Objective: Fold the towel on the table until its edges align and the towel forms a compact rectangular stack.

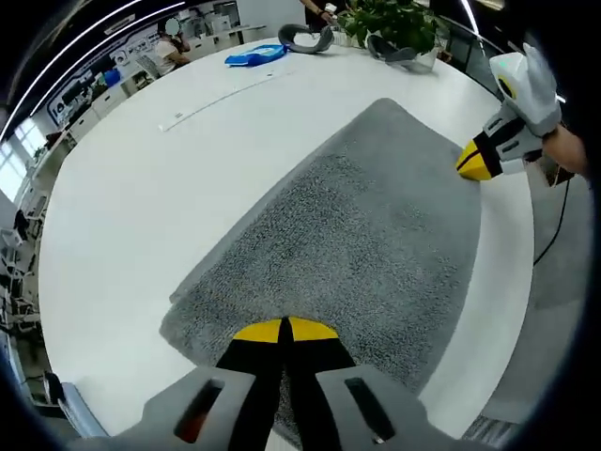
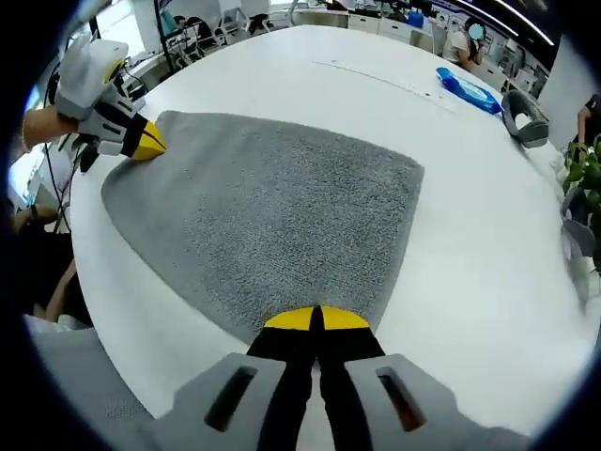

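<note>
Your left claw (image 1: pixel 284 331) and right claw (image 2: pixel 315 319) are each clenched on a towel (image 1: pixel 376 235) corner — it lies flat on the white counter (image 1: pixel 141 216).

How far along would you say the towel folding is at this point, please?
Early. Done: both grippers are at neighbouring corners of the grey towel; the left gripper and right gripper are each closed on one. In hand: gripping that near edge. Left: the towel lies flat in a single layer on the white table, so every fold remains.
</note>
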A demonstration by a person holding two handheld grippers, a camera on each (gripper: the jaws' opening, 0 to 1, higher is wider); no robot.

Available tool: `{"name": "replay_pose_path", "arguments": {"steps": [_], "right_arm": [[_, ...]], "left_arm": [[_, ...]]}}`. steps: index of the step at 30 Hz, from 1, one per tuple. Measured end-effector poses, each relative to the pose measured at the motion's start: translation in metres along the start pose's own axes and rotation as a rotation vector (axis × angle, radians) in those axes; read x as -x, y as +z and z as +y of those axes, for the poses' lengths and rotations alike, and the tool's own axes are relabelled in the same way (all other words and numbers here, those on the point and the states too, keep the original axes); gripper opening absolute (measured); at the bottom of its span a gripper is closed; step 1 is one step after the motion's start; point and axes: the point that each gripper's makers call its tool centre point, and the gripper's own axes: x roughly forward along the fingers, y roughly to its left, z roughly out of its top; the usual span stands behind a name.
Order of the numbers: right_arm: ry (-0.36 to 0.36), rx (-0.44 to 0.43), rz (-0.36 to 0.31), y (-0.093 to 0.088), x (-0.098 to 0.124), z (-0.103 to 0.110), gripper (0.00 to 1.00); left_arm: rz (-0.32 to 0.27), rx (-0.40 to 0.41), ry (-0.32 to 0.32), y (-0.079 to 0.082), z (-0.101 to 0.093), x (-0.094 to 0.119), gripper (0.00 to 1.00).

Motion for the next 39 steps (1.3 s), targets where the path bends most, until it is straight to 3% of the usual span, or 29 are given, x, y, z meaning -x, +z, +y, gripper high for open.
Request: {"name": "replay_pose_path", "arguments": {"steps": [13,23,28,39], "right_arm": [[-0.009,0.085,0.035,-0.021,0.009,-0.030,0.00],[0.020,0.117,0.037,-0.022,0.011,-0.047,0.00],[0.006,0.151,0.040,-0.023,0.011,-0.057,0.00],[0.002,0.130,0.068,-0.016,0.007,-0.072,0.00]], "left_arm": [[0.018,0.028,0.006,0.000,-0.051,0.004,0.01],[0.007,0.056,0.068,0.002,-0.067,0.005,0.01],[-0.010,0.086,0.070,0.005,-0.078,0.005,0.01],[-0.030,0.125,0.066,0.007,-0.091,0.004,0.01]]}}
